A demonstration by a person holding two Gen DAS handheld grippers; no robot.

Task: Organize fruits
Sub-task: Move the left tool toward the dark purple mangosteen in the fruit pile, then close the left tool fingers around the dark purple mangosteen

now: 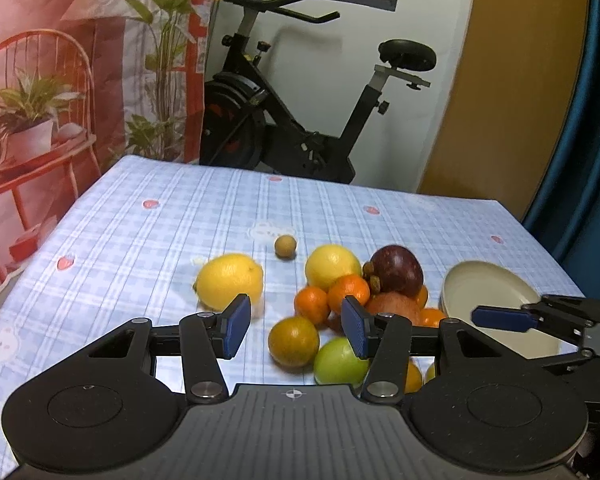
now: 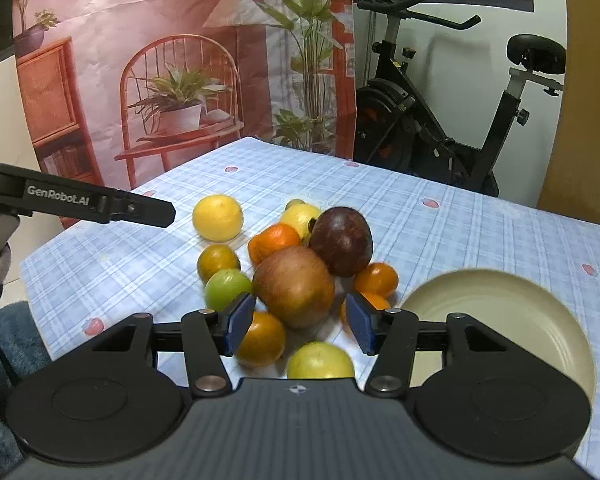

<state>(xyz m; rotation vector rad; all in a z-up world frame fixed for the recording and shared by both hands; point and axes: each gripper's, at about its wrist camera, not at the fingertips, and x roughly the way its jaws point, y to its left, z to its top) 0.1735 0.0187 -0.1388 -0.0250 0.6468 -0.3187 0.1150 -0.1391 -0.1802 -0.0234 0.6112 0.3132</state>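
A pile of fruit lies on the blue checked tablecloth (image 1: 140, 240): two lemons (image 1: 230, 280) (image 1: 332, 266), a dark mangosteen (image 1: 398, 270), several tangerines (image 1: 348, 292), a greenish orange (image 1: 294, 340), a green fruit (image 1: 338, 362) and a small brown longan (image 1: 285, 246). A cream plate (image 1: 496, 292) lies right of the pile. My left gripper (image 1: 296, 330) is open above the greenish orange. In the right wrist view my right gripper (image 2: 298, 322) is open, its pads either side of a reddish apple (image 2: 294, 286), beside the plate (image 2: 500, 312).
A black exercise bike (image 1: 284, 120) stands behind the table's far edge. A printed backdrop (image 2: 140, 60) hangs at the back left. The table's left edge (image 2: 32, 276) drops to a blue rug. The left gripper's finger (image 2: 100, 202) reaches in from the left in the right wrist view.
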